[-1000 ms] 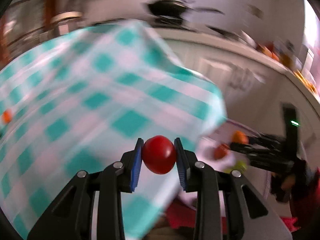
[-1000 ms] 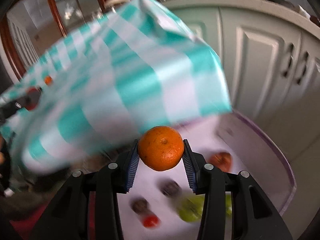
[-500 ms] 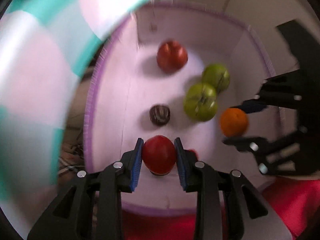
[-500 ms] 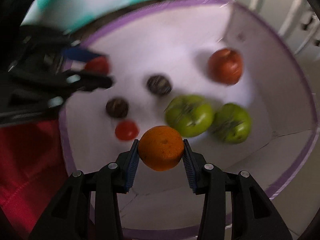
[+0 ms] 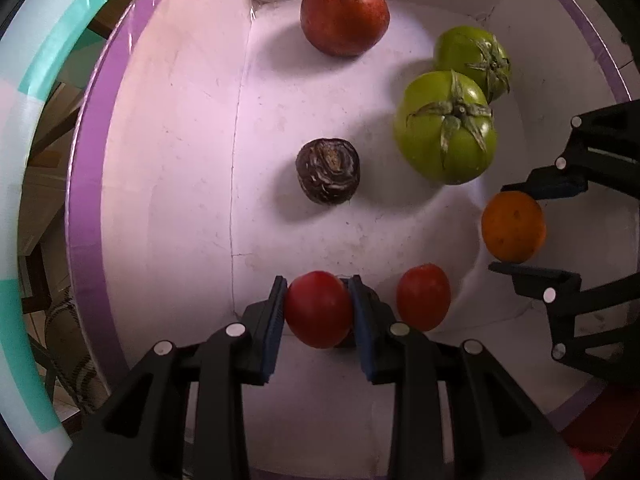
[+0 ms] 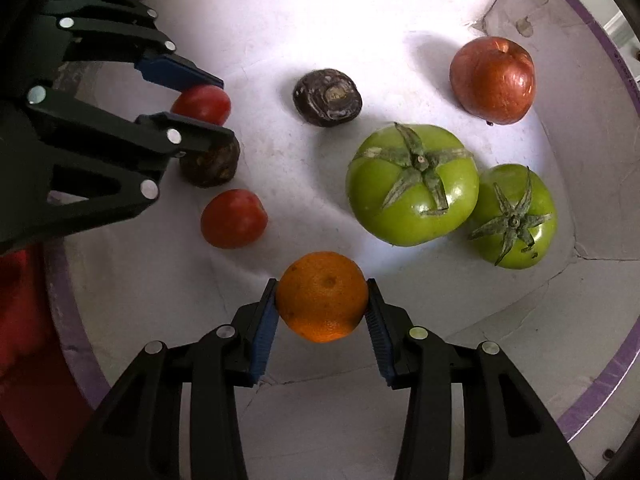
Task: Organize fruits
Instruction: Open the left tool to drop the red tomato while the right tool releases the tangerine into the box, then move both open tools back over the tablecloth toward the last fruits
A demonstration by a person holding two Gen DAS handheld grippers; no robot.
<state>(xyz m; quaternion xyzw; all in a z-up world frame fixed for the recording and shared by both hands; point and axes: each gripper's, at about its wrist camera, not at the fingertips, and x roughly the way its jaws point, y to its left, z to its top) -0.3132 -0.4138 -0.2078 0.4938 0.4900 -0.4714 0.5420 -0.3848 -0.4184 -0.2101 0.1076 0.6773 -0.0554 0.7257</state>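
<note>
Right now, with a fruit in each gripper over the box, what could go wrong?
The red tomato in the left gripper hangs above a dark fruit, so it might land on it and roll. The orange in the right gripper could roll into the green tomatoes when dropped. The grippers are close and might bump.

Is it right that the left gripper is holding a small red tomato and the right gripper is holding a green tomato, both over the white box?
Not quite. The right gripper holds an orange, as the right wrist view shows. The green tomatoes lie loose in the white box. The left gripper does hold a small red tomato.
</note>
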